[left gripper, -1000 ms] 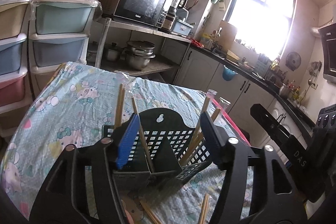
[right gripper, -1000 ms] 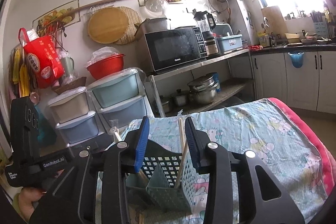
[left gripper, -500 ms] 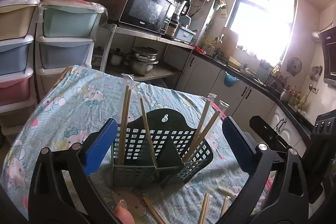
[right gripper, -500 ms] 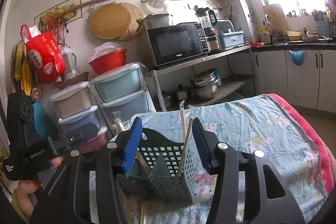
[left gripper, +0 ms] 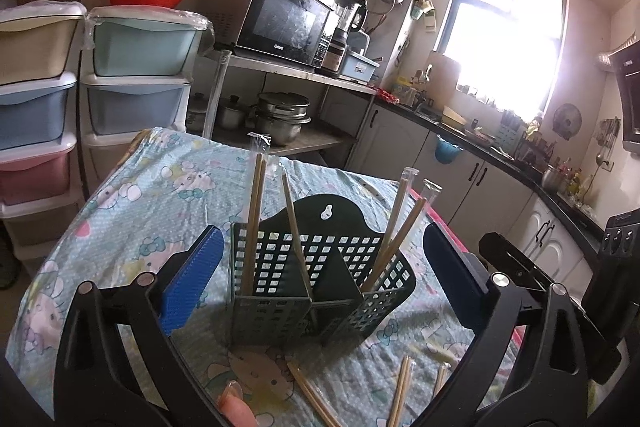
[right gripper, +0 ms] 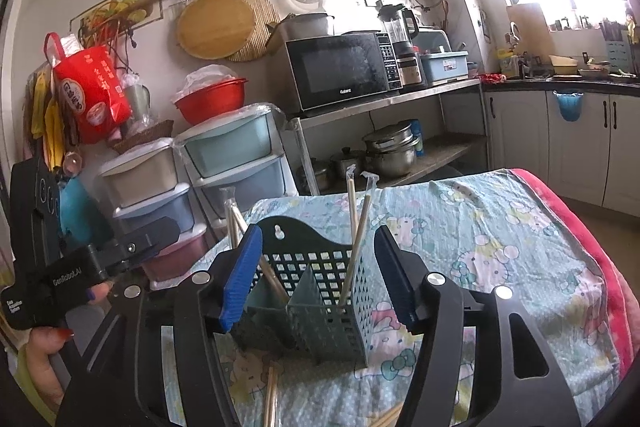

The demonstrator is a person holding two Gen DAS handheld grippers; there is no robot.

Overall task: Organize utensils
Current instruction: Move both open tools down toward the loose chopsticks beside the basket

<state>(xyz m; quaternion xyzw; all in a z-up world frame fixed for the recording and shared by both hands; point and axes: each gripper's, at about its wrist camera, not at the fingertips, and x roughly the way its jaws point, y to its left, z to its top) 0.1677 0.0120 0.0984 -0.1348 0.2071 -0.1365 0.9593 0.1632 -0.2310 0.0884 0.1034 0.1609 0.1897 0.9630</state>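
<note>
Both tools, left (left gripper: 320,279) and right (right gripper: 318,275), spread wide, empty, flanking the holder (left gripper: 316,287); loose chopsticks (left gripper: 312,393) on the cloth (left gripper: 132,227) in front.

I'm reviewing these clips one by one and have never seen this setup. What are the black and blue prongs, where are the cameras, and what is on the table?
No robot here: a person holds a handheld gripper in each hand, with a camera on each looking along its blue-padded fingers. One picture comes from the left gripper, the other from the right gripper. Both are open and hold nothing. Between their fingers stands a dark green basket on a cartoon-print tablecloth. Wrapped chopsticks stand in its compartments; loose chopsticks lie in front of it.
</note>
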